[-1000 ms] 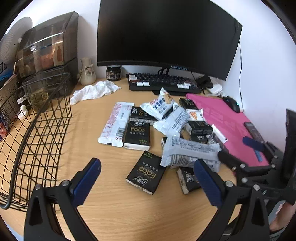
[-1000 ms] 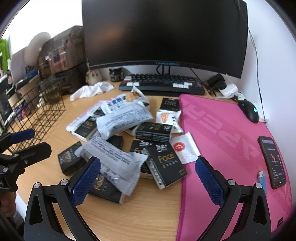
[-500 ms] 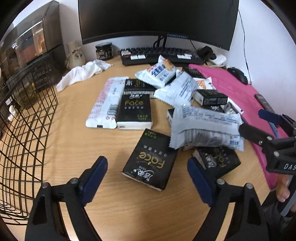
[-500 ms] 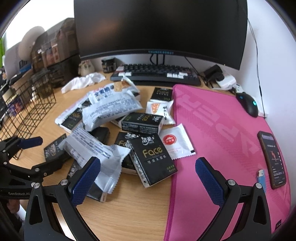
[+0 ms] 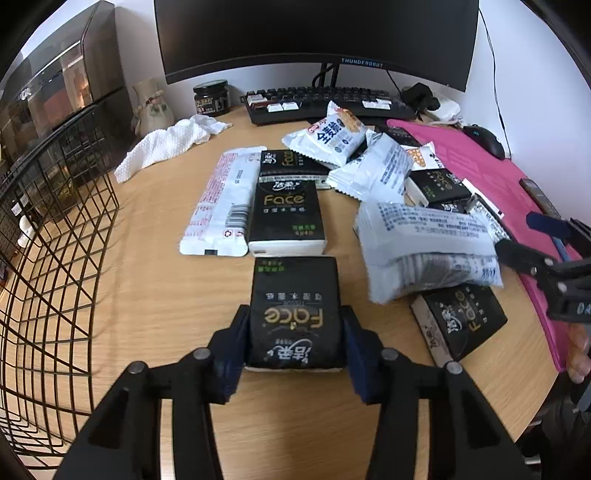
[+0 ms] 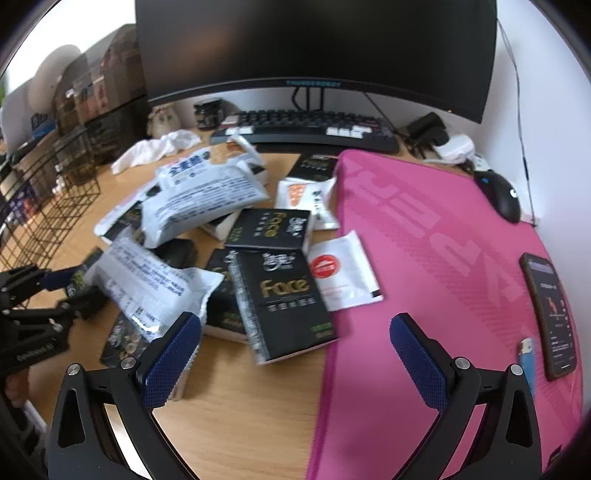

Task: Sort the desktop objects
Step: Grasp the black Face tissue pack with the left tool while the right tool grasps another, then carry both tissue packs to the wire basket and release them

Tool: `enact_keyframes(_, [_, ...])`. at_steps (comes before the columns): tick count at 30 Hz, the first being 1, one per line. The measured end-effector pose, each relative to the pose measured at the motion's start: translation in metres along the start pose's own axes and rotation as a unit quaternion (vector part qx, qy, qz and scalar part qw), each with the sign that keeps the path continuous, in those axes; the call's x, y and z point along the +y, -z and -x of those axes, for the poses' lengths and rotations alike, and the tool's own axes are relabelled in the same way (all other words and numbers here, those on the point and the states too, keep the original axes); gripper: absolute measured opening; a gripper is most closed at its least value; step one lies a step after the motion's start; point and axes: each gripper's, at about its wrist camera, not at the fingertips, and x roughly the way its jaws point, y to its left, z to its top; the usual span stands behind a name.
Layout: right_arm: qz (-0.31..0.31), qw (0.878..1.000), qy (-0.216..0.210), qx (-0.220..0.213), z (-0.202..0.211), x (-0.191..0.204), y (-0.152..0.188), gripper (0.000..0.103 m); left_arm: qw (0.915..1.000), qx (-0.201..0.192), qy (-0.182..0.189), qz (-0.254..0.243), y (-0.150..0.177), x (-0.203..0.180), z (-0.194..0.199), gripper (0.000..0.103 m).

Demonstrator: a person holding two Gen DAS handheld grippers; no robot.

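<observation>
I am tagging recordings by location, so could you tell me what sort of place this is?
Most likely a home or office computer desk: a large monitor stands over a keyboard, with a mouse on a pink desk mat.

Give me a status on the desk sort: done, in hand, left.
Done: nothing visibly sorted; the part of the wire basket in view holds none of the packs. In hand: the left gripper has its jaws shut on a black Face tissue pack. The right gripper is open above another Face pack. Left: the snack packets and remaining tissue packs.
</observation>
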Motion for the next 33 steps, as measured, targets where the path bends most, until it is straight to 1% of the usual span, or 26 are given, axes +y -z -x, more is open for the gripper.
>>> enact_keyframes(3, [-0.004, 1.000, -0.010, -0.009, -0.002, -0.006, -0.002, 0.103, 1.0000, 0.000, -0.002, 0.003, 0.001, 0.000, 0.001, 0.052])
enact_keyframes(5, [0.001, 1.000, -0.007, -0.012, -0.009, -0.009, -0.002, 0.103, 1.0000, 0.001, -0.002, 0.002, 0.001, -0.001, 0.001, 0.052])
enact_keyframes(6, [-0.004, 1.000, -0.014, -0.006, -0.012, -0.010, -0.003, 0.103, 1.0000, 0.001, -0.002, 0.001, 0.001, -0.001, 0.001, 0.052])
enact_keyframes(7, [-0.011, 0.999, -0.032, -0.005, -0.014, -0.013, -0.003, 0.103, 1.0000, 0.001, -0.002, 0.002, 0.001, -0.001, 0.001, 0.052])
enact_keyframes(9, [-0.013, 0.998, -0.053, -0.009, -0.013, -0.015, -0.004, 0.098, 1.0000, 0.002, -0.001, 0.002, 0.001, -0.001, 0.001, 0.052])
enact_keyframes(10, [-0.011, 0.998, -0.054, -0.004, -0.015, -0.014, -0.004, 0.092, 1.0000, 0.002, -0.001, 0.002, 0.001, -0.002, 0.001, 0.052])
enact_keyframes(11, [-0.012, 0.998, -0.054, 0.004, -0.019, -0.014, -0.003, 0.084, 1.0000, 0.003, -0.001, 0.002, 0.001, -0.002, 0.001, 0.052])
enact_keyframes(12, [-0.017, 0.998, -0.068, 0.005, -0.019, -0.015, -0.003, 0.080, 1.0000, 0.003, -0.002, 0.001, 0.001, -0.003, 0.001, 0.052])
enact_keyframes(14, [-0.018, 0.995, -0.099, 0.007, -0.020, -0.015, -0.003, 0.059, 1.0000, 0.002, -0.002, -0.001, 0.001, -0.005, 0.002, 0.052])
enact_keyframes(15, [-0.017, 0.993, -0.113, 0.005, -0.019, -0.015, -0.003, 0.054, 1.0000, 0.003, -0.001, -0.002, 0.001, -0.005, 0.001, 0.053])
enact_keyframes(16, [-0.016, 0.993, -0.118, 0.006, -0.018, -0.014, -0.002, 0.049, 1.0000, 0.003, -0.001, -0.002, 0.001, -0.006, 0.001, 0.052])
enact_keyframes(23, [0.000, 0.995, -0.097, 0.002, -0.008, -0.004, 0.000, 0.046, 1.0000, 0.005, -0.001, 0.001, 0.001, -0.005, 0.003, 0.052])
enact_keyframes(27, [0.005, 0.995, -0.096, -0.010, 0.004, 0.001, -0.003, 0.046, 1.0000, -0.010, -0.001, 0.001, -0.001, -0.004, 0.013, 0.052])
enact_keyframes(30, [0.012, 0.996, -0.086, -0.024, 0.015, 0.004, -0.005, 0.046, 0.9998, -0.020, -0.002, 0.001, -0.003, -0.004, 0.023, 0.052])
enact_keyframes(33, [0.013, 0.995, -0.088, -0.035, 0.025, 0.006, -0.008, 0.046, 0.9995, -0.031, -0.002, 0.001, -0.004, -0.004, 0.034, 0.052])
